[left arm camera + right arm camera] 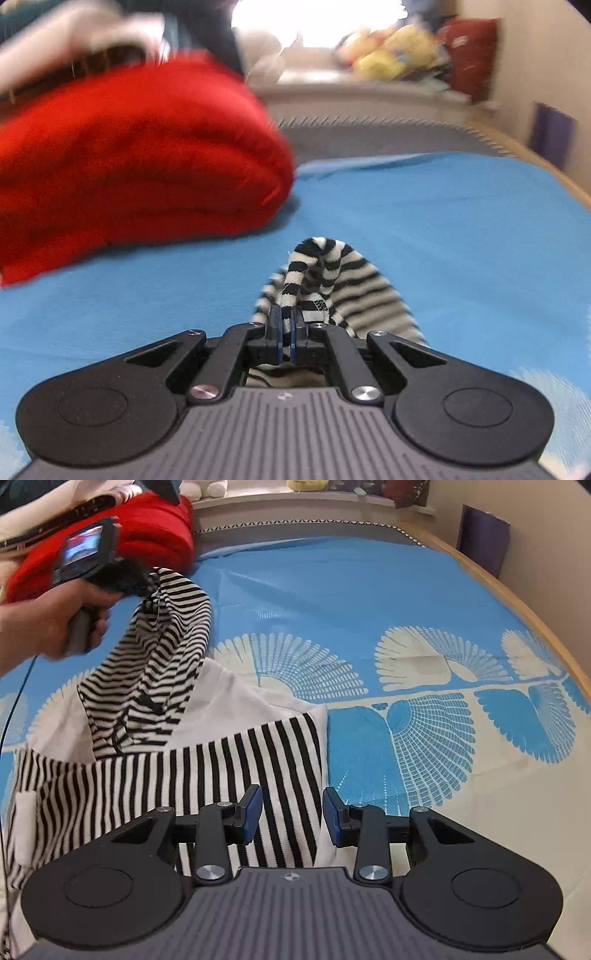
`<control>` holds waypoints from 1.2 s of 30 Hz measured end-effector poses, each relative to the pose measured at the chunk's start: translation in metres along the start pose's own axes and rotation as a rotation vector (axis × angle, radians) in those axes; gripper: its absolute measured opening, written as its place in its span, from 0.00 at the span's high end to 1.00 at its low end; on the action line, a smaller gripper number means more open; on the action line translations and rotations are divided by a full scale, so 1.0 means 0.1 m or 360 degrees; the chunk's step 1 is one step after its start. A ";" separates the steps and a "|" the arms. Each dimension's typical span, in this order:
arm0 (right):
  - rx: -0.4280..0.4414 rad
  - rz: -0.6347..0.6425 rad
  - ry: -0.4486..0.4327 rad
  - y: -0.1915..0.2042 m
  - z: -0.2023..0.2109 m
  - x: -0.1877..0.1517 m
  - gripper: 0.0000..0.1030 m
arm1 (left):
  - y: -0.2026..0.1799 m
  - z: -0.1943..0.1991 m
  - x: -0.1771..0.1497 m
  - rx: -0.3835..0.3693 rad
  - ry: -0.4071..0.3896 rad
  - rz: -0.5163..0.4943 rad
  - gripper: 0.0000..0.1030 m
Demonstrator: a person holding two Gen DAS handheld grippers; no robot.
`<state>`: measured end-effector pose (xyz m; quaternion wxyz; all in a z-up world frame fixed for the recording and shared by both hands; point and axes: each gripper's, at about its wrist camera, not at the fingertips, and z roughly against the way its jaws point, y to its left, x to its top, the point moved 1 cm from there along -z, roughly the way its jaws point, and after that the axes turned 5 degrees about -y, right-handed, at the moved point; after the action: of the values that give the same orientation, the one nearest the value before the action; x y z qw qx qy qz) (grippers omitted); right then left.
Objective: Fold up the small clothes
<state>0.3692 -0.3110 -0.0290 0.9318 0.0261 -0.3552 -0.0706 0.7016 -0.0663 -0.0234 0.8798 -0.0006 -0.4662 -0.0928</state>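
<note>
On the bed's blue sheet [369, 602], the left tongs [286, 318] are clamped shut on a bunched edge of the striped garment [173, 627], lifting it above the part lying flat near the bed's near edge. The right tongs [291, 818] hang wide open, empty, over that flat part. The folding looks barely begun; a red bundle [129, 158] sits at the far left.

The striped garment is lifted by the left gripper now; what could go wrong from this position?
1. The left gripper pinches only a narrow bunched edge of the striped garment, so the cloth may slip out while it is carried.
2. The lifted part hangs twisted and could land crumpled, giving an uneven fold.
3. The right gripper hovers with jaws open, not visibly holding the flat part, so it may drag across the blue sheet toward the red blanket.
</note>
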 end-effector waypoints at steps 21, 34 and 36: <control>0.0294 -0.0426 0.0001 -0.05 0.22 -0.06 0.61 | 0.53 3.49 -1.71 -0.0314 0.0366 0.0487 0.64; 0.0397 -0.0407 0.0508 0.44 -0.48 -0.58 0.59 | 0.72 2.27 -2.41 -0.0141 0.0927 0.0959 0.67; 0.0428 -0.0383 0.0528 0.48 -0.50 -0.62 0.70 | 0.67 2.26 -2.41 -0.0164 0.0933 0.0937 0.83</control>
<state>0.3621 -0.2541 -0.1030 0.9503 0.2033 -0.1979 -0.1280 0.3956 0.0580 -0.0875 0.9630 -0.1516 -0.1708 0.1431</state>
